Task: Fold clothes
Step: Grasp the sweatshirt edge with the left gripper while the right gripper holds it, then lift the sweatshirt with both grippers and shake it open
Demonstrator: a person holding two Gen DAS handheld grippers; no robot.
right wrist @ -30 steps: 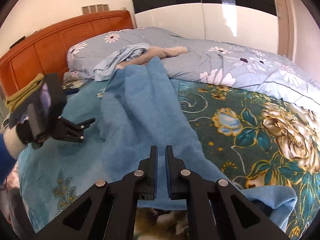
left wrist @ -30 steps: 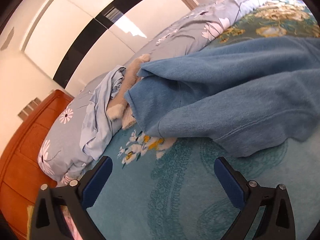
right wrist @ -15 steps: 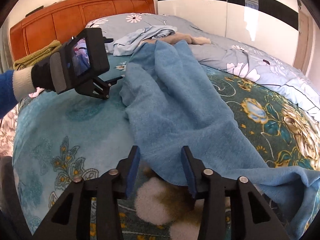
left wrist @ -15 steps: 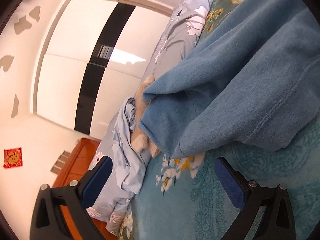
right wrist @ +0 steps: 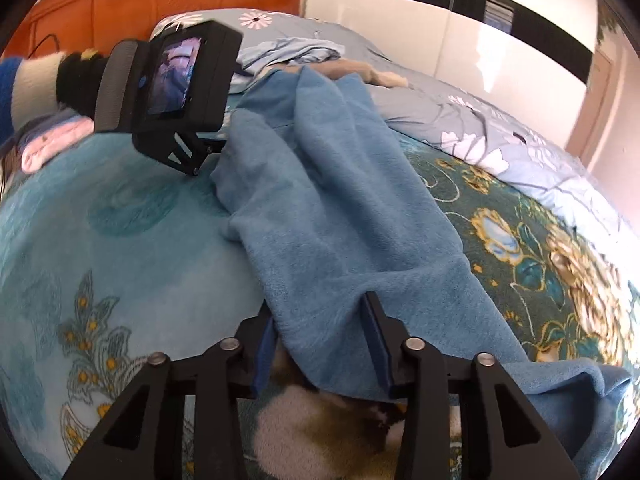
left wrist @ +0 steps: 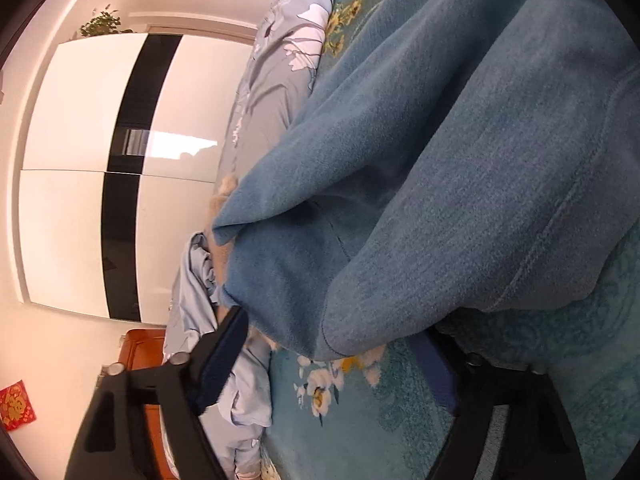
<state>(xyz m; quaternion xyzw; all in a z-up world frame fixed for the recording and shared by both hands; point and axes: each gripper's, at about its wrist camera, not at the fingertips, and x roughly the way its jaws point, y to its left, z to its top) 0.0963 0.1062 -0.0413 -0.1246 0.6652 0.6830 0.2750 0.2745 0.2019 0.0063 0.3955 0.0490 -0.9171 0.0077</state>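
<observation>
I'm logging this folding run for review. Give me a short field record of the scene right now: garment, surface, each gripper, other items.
garment: blue fleece garment, lying long and rumpled across the bed
surface: teal floral blanket
left gripper: at the garment's far end, cloth edge between its fingers, jaws just been closing; grip not certain
right gripper: at the near end, jaws just been closing, cloth bunched between the fingers
other items: grey floral duvet, orange wooden headboard, white wardrobe with black stripe
</observation>
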